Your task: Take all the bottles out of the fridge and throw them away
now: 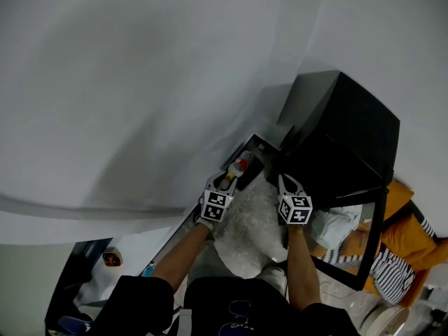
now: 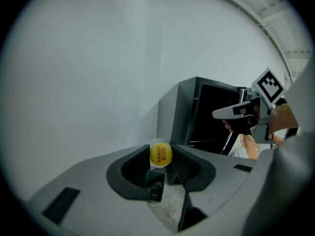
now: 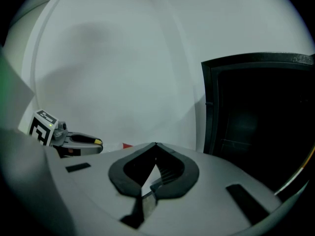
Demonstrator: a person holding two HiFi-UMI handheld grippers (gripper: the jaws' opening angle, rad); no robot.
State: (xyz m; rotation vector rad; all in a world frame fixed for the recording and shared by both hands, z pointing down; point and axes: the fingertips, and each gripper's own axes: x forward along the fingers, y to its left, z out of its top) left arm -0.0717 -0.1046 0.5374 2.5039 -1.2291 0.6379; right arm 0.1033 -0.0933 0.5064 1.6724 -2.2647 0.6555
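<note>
Yellow-capped bottle [image 2: 160, 154] is what we hold in our left gripper [image 1: 225, 180]; our right gripper [image 3: 155, 145] is closed tight and empty.

The left gripper [image 1: 225, 180] and the right gripper [image 3: 155, 145] have smooth, matt grey plastic shells, and the pads [image 3: 169, 170] inside the jaws are black, ribbed and dull. Between the left one's jaws is a bottle [image 2: 160, 154] of clear plastic with a glossy yellow cap. Below and between both tongs lies a bag [image 1: 252, 222] of crinkled, whitish plastic film. Ahead of the right gripper the fridge [image 1: 350, 124] looks glossy black, with a duller grey side. The wall [image 1: 140, 82] beyond the left gripper is smooth and matt.
</note>
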